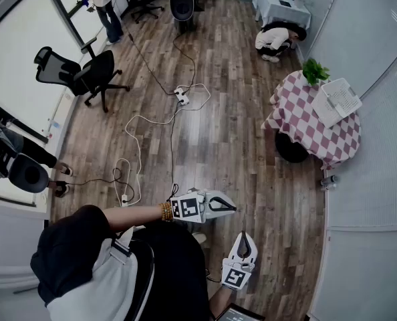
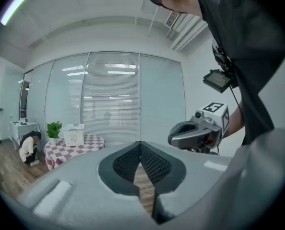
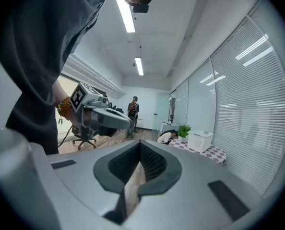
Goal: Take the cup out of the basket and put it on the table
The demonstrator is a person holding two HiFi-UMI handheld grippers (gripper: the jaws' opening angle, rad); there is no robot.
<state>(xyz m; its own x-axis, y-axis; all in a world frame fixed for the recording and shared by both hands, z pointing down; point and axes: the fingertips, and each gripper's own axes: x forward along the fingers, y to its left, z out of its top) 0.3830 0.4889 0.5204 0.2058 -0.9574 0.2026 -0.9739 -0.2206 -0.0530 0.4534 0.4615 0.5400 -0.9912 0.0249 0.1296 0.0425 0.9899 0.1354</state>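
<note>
Left gripper (image 1: 232, 208) and right gripper (image 1: 244, 237) hang closed, far from basket (image 1: 326, 110).

The right claw (image 3: 140, 145), jaws meeting at the tips, is empty; left claw (image 3: 125, 122) alongside; white basket (image 3: 200, 141) and potted plant (image 3: 184, 130) on checkered table (image 3: 215, 154).

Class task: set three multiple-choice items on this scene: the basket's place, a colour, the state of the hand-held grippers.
1. The white basket stands: A on the floor; B on the checked table; C on a chair.
2. The tablecloth is: A plain blue; B green striped; C red-and-white checked.
3. The left hand-held gripper and right hand-held gripper are: A both shut, empty; B both wide open; C each holding a cup.
Answers: 1 B, it rests on the tabletop by the plant. 2 C, the checks show in the head view. 3 A, each gripper view shows jaws together, nothing between.
</note>
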